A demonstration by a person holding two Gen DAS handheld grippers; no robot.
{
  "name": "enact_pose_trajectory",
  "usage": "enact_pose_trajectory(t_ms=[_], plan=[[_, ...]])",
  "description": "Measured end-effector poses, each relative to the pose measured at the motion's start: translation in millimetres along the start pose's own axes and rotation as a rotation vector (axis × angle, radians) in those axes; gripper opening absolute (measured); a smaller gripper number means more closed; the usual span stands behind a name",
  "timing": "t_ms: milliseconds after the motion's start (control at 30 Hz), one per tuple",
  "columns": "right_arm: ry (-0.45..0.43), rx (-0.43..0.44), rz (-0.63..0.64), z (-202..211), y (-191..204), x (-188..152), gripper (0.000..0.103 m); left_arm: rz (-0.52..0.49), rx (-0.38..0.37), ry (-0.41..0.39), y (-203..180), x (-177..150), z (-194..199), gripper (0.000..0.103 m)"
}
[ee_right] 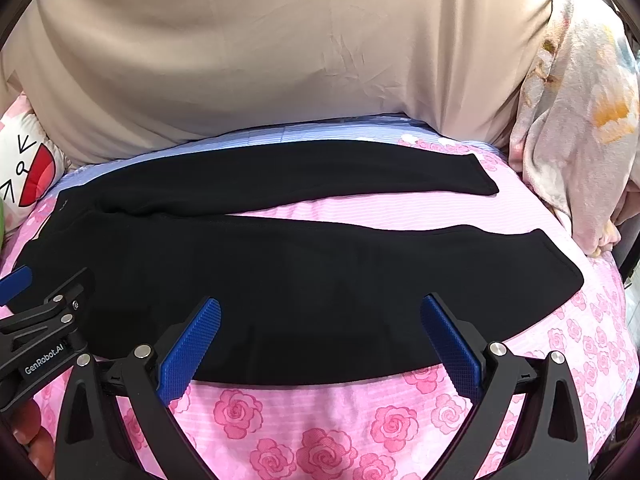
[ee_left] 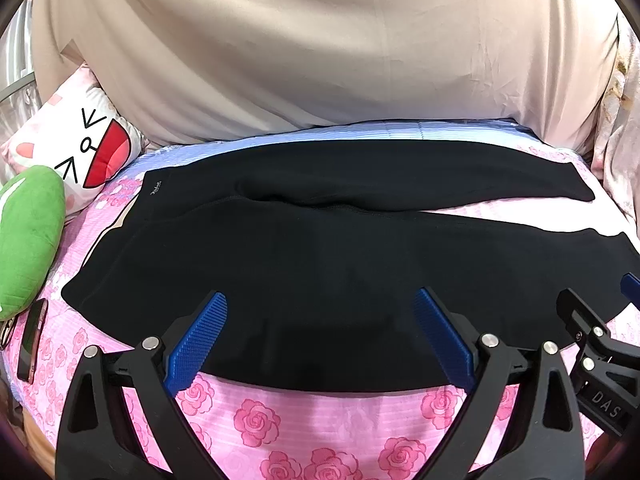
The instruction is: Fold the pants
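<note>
Black pants [ee_left: 320, 248] [ee_right: 280, 272] lie flat on a pink rose-print bed sheet [ee_left: 256, 420] [ee_right: 320, 428], waistband to the left, both legs stretching right and spread apart at the hems. My left gripper [ee_left: 320, 312] hovers open over the near edge of the waist end, blue pads wide apart, nothing between them. My right gripper [ee_right: 320, 320] hovers open above the near leg's front edge. Each gripper shows at the edge of the other's view: the right gripper [ee_left: 600, 344] and the left gripper [ee_right: 44, 312].
A beige curtain [ee_left: 320, 40] hangs behind the bed. A white cartoon-face pillow [ee_left: 80, 148] and a green plush [ee_left: 28, 232] lie at the left, with a phone [ee_left: 32, 340] beside them. A floral blanket [ee_right: 572, 140] is heaped at the right.
</note>
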State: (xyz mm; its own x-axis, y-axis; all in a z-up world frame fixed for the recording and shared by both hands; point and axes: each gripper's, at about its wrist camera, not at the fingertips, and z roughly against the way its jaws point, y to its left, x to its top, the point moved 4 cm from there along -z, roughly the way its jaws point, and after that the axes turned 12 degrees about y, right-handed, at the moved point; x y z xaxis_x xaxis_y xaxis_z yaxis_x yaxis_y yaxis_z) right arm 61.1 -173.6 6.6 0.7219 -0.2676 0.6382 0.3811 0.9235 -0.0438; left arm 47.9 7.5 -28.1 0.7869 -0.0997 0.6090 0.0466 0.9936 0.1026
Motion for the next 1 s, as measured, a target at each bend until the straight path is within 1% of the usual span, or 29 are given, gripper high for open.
enact_pose_trajectory(t_ms=[333,433,533,600,633,667,700,733,767,867,900,1000], plan=[[0.002,0.003,0.003,-4,-2,2,0.098,-0.003,0.007,-0.003,-1,2,-1,0.093],[0.01,0.045,0.0,-8,-17,8,0.098,0.0,0.011,-0.005,3,5,-2,0.094],[-0.016,0.035,0.004,-10,-60,25,0.098,-0.001,0.019,-0.014,13,13,-3,0.094],[-0.01,0.027,0.033,-24,-106,51,0.098,0.009,0.028,-0.025,23,21,-4,0.095],[-0.007,0.028,0.031,-29,-124,59,0.098,0.014,0.029,-0.027,27,26,-6,0.096],[-0.006,0.028,0.005,-41,-155,76,0.098,0.023,0.028,-0.026,32,31,-8,0.096],[0.001,0.031,-0.017,-49,-178,87,0.094,0.029,0.028,-0.025,37,36,-10,0.096],[0.022,0.046,-0.027,-64,-204,106,0.081,0.036,0.034,-0.023,44,43,-15,0.097],[0.039,0.042,-0.038,-77,-219,122,0.08,0.038,0.048,-0.022,48,48,-19,0.097],[0.078,0.014,-0.05,-119,-255,166,0.08,0.054,0.112,-0.024,69,68,-36,0.097],[0.1,0.009,-0.065,-135,-267,178,0.08,0.06,0.123,-0.021,75,72,-40,0.097],[0.15,0.015,-0.119,-173,-290,199,0.08,0.093,0.158,-0.01,98,89,-55,0.097]])
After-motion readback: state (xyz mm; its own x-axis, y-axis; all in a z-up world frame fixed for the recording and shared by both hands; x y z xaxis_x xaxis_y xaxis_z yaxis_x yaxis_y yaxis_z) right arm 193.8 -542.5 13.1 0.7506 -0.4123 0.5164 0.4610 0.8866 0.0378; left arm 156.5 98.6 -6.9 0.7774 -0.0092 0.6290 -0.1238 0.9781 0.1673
